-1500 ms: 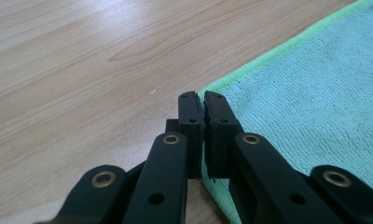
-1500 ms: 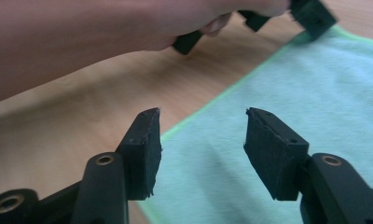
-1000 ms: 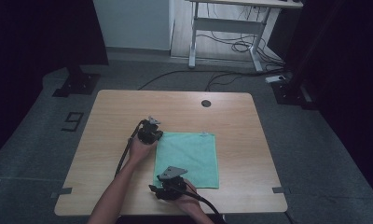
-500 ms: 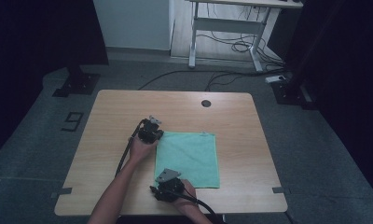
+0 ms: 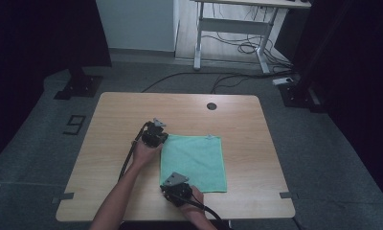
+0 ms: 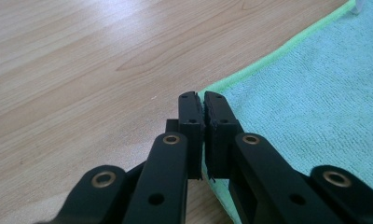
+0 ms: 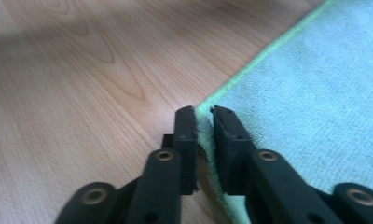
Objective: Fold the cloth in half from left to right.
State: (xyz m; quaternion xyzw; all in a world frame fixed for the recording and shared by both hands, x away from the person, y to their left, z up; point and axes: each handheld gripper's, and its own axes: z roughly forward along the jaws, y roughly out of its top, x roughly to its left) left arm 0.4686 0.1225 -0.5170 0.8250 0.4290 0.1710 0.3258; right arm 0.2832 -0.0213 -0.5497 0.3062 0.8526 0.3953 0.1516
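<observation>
1. On the desk (image 5: 113,124) a green cloth (image 5: 194,160) lies flat and square, a little right of centre.
2. The left hand-held gripper (image 5: 157,138) sits at the cloth's far-left corner, as it did a second ago. In the left gripper view its jaws are pressed together with the corner (image 6: 204,100) pinched between them.
3. The right hand-held gripper (image 5: 177,188) has crept leftward along the near edge over the last second and now sits at the near-left corner. In the right gripper view its jaws are nearly closed, with the cloth's edge (image 7: 204,122) caught between them.
4. With both left-hand corners gripped, the grasping step looks done. The likely next move is to lift that edge and carry it across to the right to fold the cloth in half.
5. The right grip looks shallow, so the corner may slip on the lift.
</observation>
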